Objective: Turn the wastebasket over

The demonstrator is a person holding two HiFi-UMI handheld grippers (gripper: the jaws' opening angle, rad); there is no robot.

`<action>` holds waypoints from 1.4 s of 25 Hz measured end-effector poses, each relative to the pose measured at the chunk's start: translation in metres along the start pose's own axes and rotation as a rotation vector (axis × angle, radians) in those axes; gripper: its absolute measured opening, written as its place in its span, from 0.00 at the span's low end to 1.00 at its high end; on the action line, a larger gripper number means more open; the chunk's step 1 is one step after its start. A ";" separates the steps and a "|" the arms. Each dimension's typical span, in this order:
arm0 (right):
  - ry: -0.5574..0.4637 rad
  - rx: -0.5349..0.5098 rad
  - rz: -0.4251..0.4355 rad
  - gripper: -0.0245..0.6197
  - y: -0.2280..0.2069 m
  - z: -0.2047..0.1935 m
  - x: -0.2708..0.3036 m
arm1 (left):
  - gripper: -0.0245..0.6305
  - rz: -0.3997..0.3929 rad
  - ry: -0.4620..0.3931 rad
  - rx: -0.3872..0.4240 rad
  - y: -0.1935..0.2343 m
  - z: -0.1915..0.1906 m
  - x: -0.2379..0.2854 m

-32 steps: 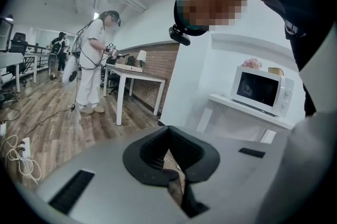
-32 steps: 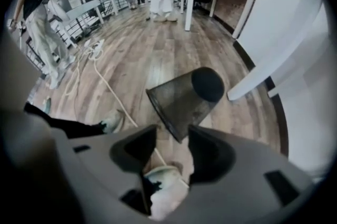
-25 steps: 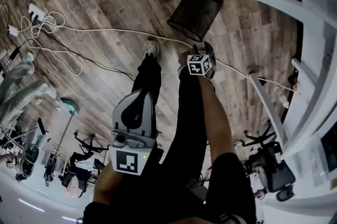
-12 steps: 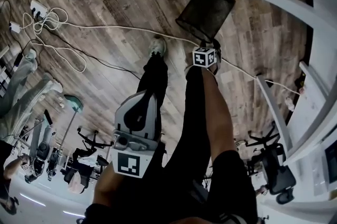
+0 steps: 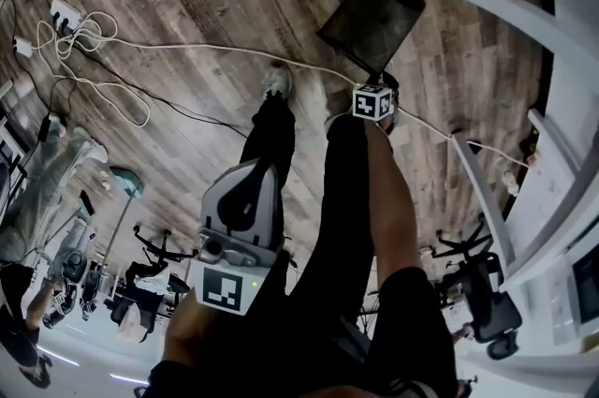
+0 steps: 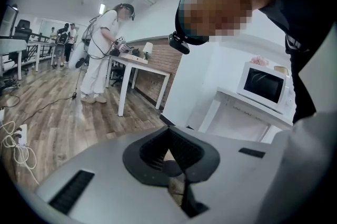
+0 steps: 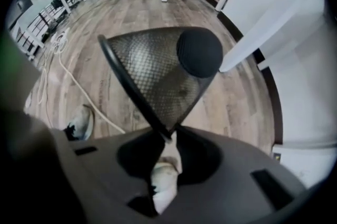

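Note:
The black mesh wastebasket [image 5: 370,17] stands on the wood floor just beyond the person's feet. In the right gripper view I look down into the wastebasket [image 7: 158,80] and see its round bottom. My right gripper [image 5: 379,80] points down at its near rim. The thin black rim runs between the jaws of the right gripper [image 7: 167,138], which are closing and pinch it. My left gripper [image 5: 251,171] is held back near the person's waist, away from the basket. The left gripper [image 6: 176,165] is shut with nothing in it.
A white cable [image 5: 187,45] crosses the floor to a power strip [image 5: 65,17]. The person's shoes [image 5: 273,82] stand beside the basket. White table legs [image 5: 524,106] and an office chair [image 5: 487,312] are at the right. Another person [image 6: 102,54] works at a far table.
My right gripper has dropped onto the wastebasket's near rim. The left gripper has stayed where it was.

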State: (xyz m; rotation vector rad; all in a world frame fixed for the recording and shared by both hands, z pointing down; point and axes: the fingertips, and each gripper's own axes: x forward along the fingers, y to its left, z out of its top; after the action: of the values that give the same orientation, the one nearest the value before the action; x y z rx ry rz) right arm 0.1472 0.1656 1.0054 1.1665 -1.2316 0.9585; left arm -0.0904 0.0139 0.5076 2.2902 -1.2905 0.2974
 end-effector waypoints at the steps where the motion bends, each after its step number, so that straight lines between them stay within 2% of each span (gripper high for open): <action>1: -0.001 0.032 0.005 0.17 -0.005 0.000 -0.001 | 0.09 0.002 0.002 0.001 0.000 0.000 0.001; 4: -0.012 0.106 0.017 0.15 -0.016 0.003 -0.005 | 0.09 0.001 0.007 0.005 -0.003 0.002 0.002; 8: -0.020 0.107 0.029 0.15 -0.022 0.011 -0.014 | 0.09 -0.009 0.006 0.014 -0.007 0.007 0.004; 14: -0.026 0.238 0.128 0.13 -0.025 0.025 -0.029 | 0.09 -0.005 0.024 0.039 -0.004 0.005 0.013; 20: -0.040 0.321 0.207 0.13 -0.035 0.039 -0.046 | 0.09 -0.011 0.011 0.033 -0.007 0.010 0.021; 29: -0.036 0.500 0.380 0.13 -0.033 0.056 -0.061 | 0.09 -0.076 0.132 0.062 -0.011 -0.028 0.031; 35: -0.033 0.565 0.439 0.13 -0.026 0.061 -0.068 | 0.09 -0.049 0.161 0.047 0.005 -0.039 0.039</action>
State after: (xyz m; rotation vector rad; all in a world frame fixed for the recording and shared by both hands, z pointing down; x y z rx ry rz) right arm 0.1527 0.1056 0.9323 1.3673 -1.3121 1.7006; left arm -0.0715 0.0028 0.5588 2.2813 -1.1567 0.4898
